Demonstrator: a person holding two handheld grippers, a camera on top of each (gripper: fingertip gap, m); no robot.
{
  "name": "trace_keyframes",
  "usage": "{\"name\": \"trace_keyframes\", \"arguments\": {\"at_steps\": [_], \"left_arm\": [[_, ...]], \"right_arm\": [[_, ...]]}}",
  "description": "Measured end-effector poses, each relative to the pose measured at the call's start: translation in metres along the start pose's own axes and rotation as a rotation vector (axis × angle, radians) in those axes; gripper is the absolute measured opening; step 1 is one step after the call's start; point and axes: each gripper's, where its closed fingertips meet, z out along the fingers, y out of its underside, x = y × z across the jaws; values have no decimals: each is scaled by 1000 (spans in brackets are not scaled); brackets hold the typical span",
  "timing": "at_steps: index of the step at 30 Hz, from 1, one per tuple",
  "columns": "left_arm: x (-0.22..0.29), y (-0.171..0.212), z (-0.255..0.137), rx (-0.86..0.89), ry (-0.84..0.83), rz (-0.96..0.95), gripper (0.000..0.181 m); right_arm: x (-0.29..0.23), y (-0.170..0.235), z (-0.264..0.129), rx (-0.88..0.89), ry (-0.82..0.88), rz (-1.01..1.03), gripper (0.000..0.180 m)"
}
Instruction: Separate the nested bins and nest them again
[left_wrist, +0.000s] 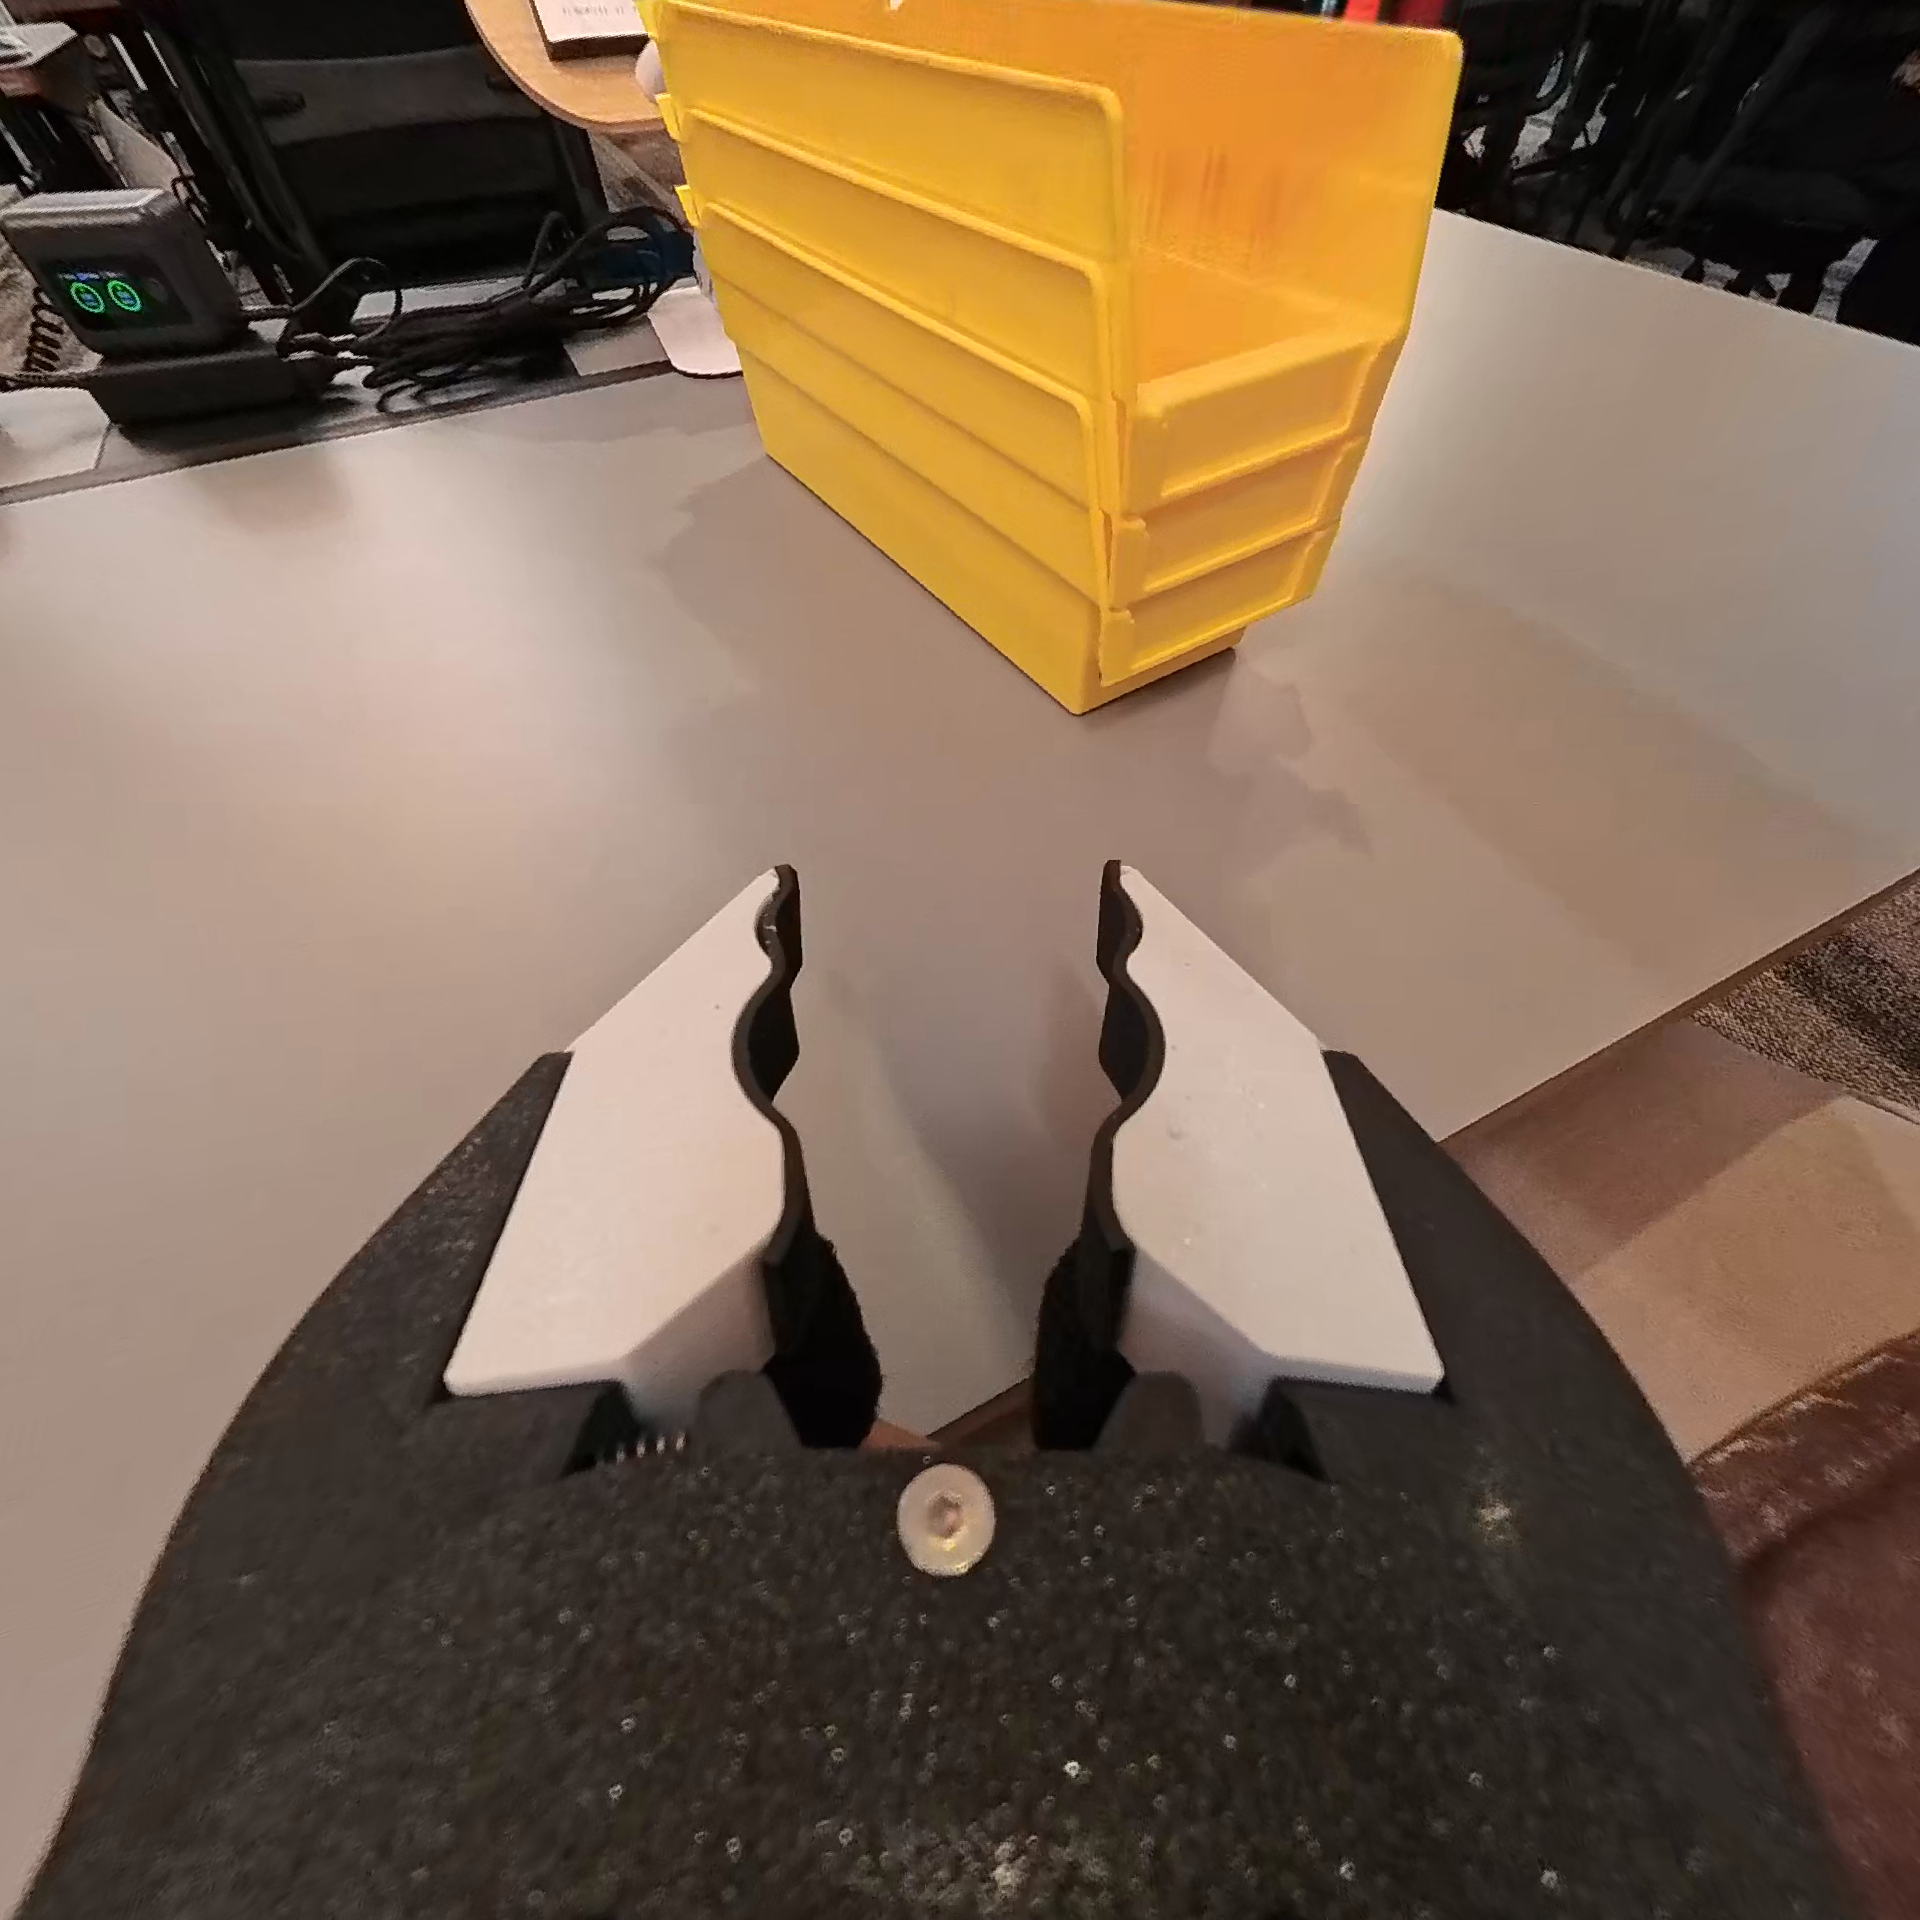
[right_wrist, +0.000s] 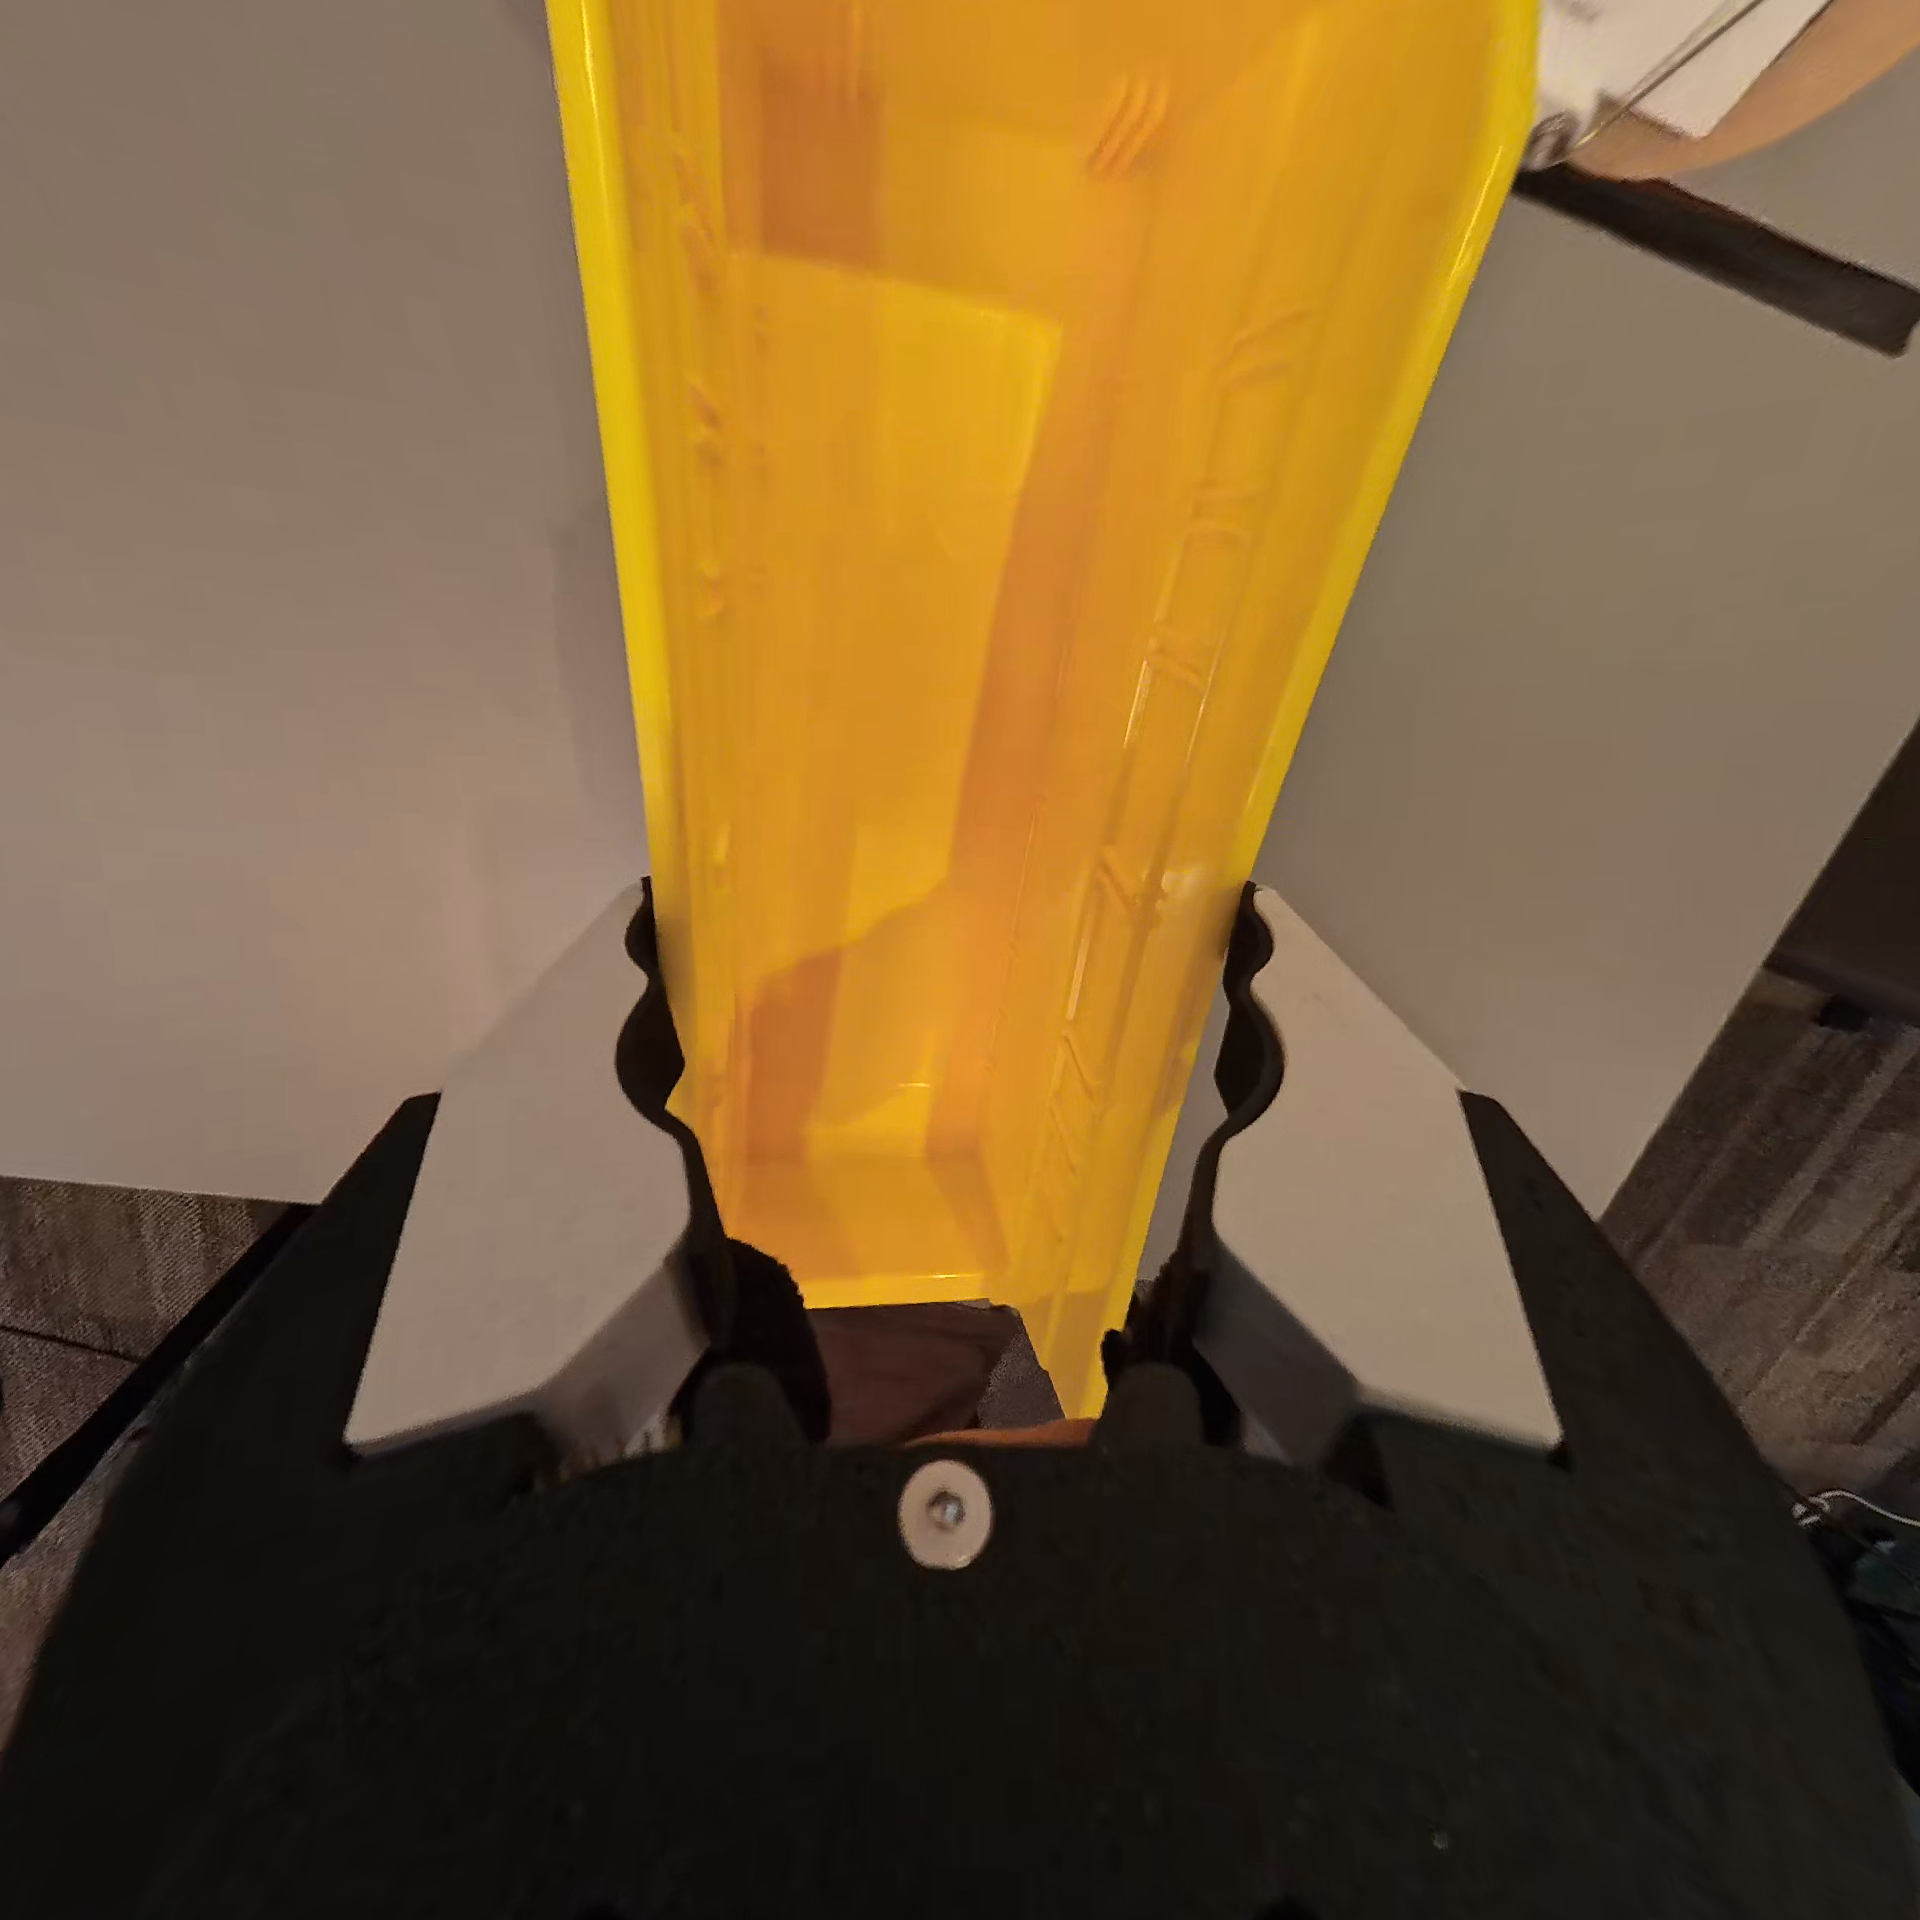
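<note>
A stack of several nested yellow bins (left_wrist: 1039, 364) stands on the grey table (left_wrist: 416, 675), ahead and a little right of my left gripper (left_wrist: 945, 883). The left gripper is open and empty, low over the table, well short of the stack. My right gripper (right_wrist: 945, 894) is shut on a yellow bin (right_wrist: 987, 520), its fingers pressed against the two long side walls near one end. I look along the bin's inside from above. The table (right_wrist: 260, 520) lies beneath it. I cannot tell whether this bin is part of the stack.
A black device with a green-lit screen (left_wrist: 114, 281) and a tangle of black cables (left_wrist: 468, 312) lie at the table's far left. A round wooden tabletop (left_wrist: 561, 62) is behind the stack. The table edge (left_wrist: 1714, 987) runs at the right, carpet (right_wrist: 1766, 1195) below.
</note>
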Motion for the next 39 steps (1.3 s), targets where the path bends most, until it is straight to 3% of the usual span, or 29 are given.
{"name": "trace_keyframes", "arguments": {"at_steps": [8,15,22,31,39], "left_arm": [[-2,1,1,-4,2,-11,56],[-4,1,-1,-2,-5,-7,56],[-3,3,-1,-12,-3,-15,56],[6,-8,-2,23,-18,-16,54],[2,-10,-5,32,-25,-40,54]], "right_arm": [[49,2,-45,39,44,25,107],[135,29,-37,22,94,96,107],[204,57,29,-50,77,153,108],[234,80,140,-138,-17,201,109],[251,93,182,-156,1,174,111]]}}
